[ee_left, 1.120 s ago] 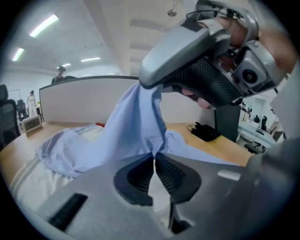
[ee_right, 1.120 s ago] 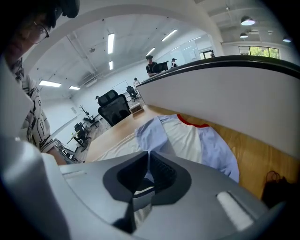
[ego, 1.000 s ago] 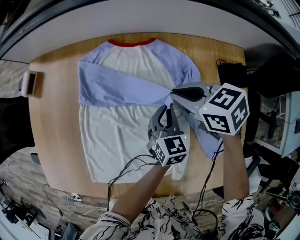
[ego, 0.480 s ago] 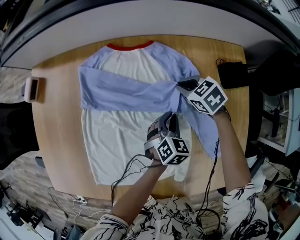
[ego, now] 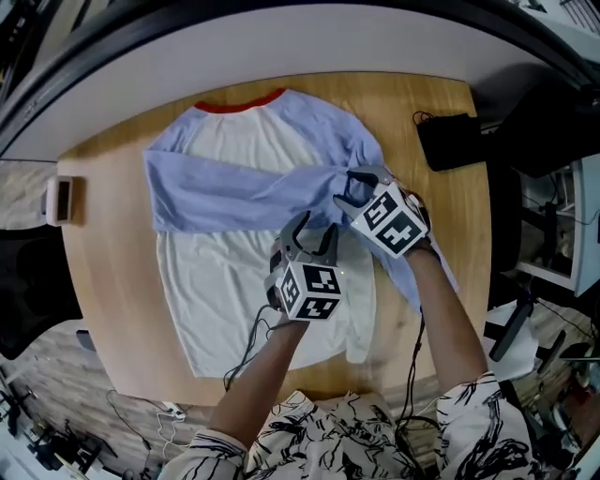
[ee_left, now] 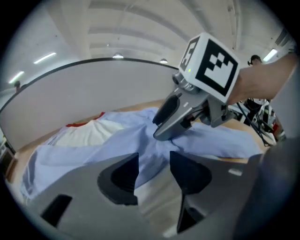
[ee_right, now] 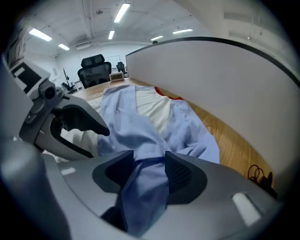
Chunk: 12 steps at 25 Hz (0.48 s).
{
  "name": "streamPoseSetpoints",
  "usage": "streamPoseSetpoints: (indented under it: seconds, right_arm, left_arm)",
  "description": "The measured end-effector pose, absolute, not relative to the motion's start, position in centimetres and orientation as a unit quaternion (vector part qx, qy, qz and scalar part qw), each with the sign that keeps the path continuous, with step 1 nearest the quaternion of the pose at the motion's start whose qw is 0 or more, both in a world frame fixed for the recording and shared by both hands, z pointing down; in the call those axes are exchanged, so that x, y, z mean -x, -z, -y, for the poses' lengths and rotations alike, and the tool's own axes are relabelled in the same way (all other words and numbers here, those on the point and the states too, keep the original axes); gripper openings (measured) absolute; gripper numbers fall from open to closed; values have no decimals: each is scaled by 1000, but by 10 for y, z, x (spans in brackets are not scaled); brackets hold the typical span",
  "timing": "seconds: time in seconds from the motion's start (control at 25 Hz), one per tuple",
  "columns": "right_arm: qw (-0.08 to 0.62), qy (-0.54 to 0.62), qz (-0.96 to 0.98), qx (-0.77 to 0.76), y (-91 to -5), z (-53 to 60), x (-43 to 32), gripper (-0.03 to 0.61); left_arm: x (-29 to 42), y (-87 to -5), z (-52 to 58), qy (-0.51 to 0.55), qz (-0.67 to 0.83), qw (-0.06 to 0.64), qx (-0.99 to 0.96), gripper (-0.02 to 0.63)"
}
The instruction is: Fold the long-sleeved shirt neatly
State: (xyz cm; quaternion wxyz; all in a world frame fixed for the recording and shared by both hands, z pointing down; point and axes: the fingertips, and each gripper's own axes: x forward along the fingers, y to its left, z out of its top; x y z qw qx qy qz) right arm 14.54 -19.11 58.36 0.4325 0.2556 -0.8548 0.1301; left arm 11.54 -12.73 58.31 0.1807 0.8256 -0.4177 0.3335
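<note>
Long-sleeved shirt (ego: 244,272) on table (ego: 112,300); dark object (ego: 452,141), perhaps a pouch, near its corner.

Bright, even indoor light from above: fluorescent ceiling strips (ee_right: 123,10) glow in both gripper views. White body of the long-sleeved shirt (ego: 216,281) reads clean, with only soft shadows in its folds. Wooden table (ego: 103,281) evenly lit. Heavy fisheye bending, dark vignetted corners; nearest foreground soft, slightly out of focus.
</note>
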Motion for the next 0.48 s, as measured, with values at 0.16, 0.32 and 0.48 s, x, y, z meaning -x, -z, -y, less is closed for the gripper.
streamPoseSetpoints:
  seconds: [0.16, 0.32, 0.48]
  right_arm:
    - [401, -120, 862, -286, -566, 184, -161, 255]
    - [365, -147, 878, -272, -526, 155, -209, 268]
    - [408, -153, 870, -232, -518, 94, -278, 272]
  left_arm:
    - [-124, -587, 120, -351, 392, 162, -835, 233]
    - [-141, -545, 97, -305, 376, 161, -860, 256]
    - [-202, -530, 28, -315, 291, 104, -897, 261]
